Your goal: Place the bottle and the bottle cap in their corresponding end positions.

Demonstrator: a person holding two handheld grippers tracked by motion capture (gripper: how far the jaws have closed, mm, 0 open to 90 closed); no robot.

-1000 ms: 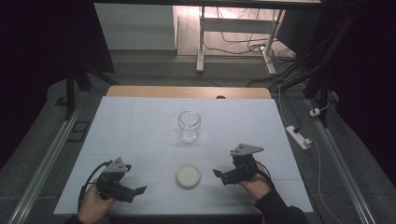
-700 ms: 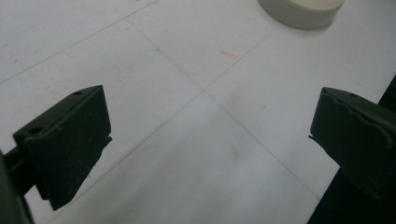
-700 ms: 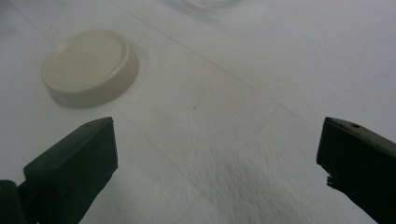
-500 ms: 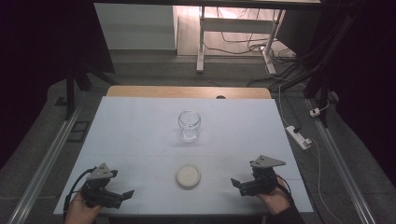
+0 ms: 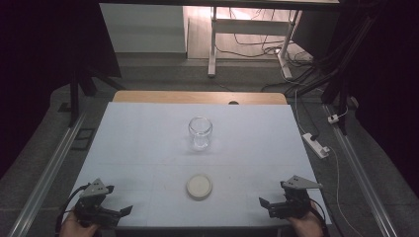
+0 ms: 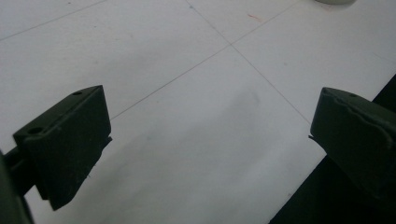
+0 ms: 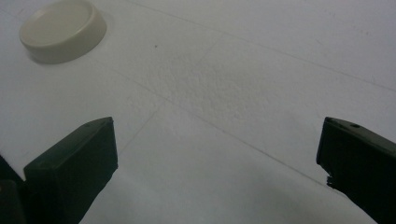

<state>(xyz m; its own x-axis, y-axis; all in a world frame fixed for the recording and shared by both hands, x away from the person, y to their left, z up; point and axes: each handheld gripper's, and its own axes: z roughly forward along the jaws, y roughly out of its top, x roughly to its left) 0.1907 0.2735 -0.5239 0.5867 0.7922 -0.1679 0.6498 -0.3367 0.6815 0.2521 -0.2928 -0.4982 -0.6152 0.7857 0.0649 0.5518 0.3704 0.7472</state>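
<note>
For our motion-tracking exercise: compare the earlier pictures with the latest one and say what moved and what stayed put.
Both grippers drew back toward the person and outward: the left gripper to the near left corner, the right gripper to the near right corner, away from the lid. Both are open and hold nothing. The lid, the jar and the table stayed as they were.
</note>
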